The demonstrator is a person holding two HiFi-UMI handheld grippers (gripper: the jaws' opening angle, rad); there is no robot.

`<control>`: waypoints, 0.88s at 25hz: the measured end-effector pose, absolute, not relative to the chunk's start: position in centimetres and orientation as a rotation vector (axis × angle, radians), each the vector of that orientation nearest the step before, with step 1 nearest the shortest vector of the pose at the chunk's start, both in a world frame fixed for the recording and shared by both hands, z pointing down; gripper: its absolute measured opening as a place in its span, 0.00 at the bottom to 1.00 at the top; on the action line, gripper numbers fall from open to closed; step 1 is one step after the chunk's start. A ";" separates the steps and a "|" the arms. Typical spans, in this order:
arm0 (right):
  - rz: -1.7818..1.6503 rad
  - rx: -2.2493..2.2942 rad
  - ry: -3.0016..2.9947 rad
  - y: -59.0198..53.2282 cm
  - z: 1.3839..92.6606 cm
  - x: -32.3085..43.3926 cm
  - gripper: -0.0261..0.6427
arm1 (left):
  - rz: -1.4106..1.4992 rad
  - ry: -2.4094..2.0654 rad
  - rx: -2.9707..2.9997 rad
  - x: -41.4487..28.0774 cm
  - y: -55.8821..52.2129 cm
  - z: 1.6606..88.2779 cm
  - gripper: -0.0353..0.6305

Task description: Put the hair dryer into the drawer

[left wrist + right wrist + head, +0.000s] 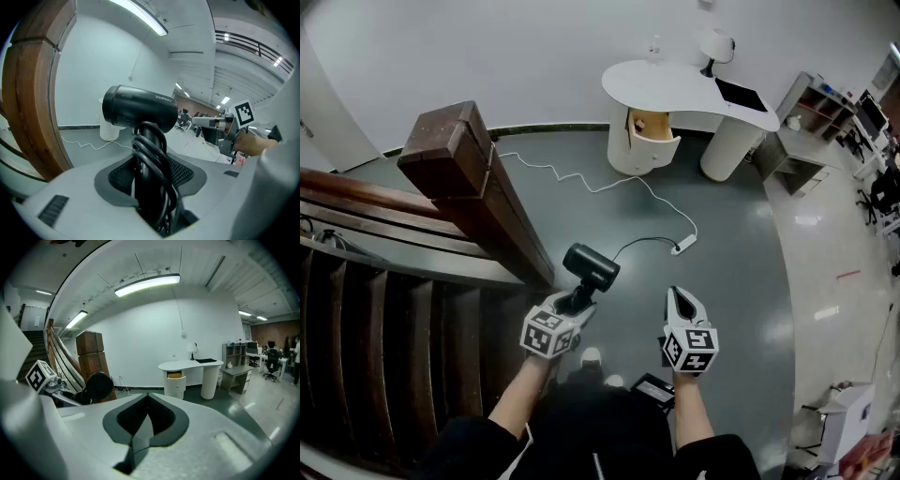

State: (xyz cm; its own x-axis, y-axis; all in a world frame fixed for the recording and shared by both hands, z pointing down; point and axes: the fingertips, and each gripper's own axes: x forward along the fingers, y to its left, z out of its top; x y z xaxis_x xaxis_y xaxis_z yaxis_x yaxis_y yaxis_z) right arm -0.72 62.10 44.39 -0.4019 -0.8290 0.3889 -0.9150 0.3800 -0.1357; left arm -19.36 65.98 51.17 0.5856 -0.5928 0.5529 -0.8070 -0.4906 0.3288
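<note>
Best to carry with a firm squeeze from the left tool (151,187) and walk the hair dryer (139,111) to the open drawer (653,125) in the white desk (675,86), well apart, minding the floor cable (581,180). Left tool grips the cord-wrapped handle, jaws wide; right tool (140,430) is closed, empty

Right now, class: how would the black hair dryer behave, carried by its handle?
The hair dryer looks rigid, so probably won't flex. Its bulky barrel sits above the handle in the left hand-held gripper, so it may tip. The cord coiled round the handle likely adds grip.
</note>
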 end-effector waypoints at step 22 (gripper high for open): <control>0.517 1.494 -2.438 64.1 44.7 -1.4 0.05 | 0.496 -1.081 2.274 -17.8 67.6 51.1 0.35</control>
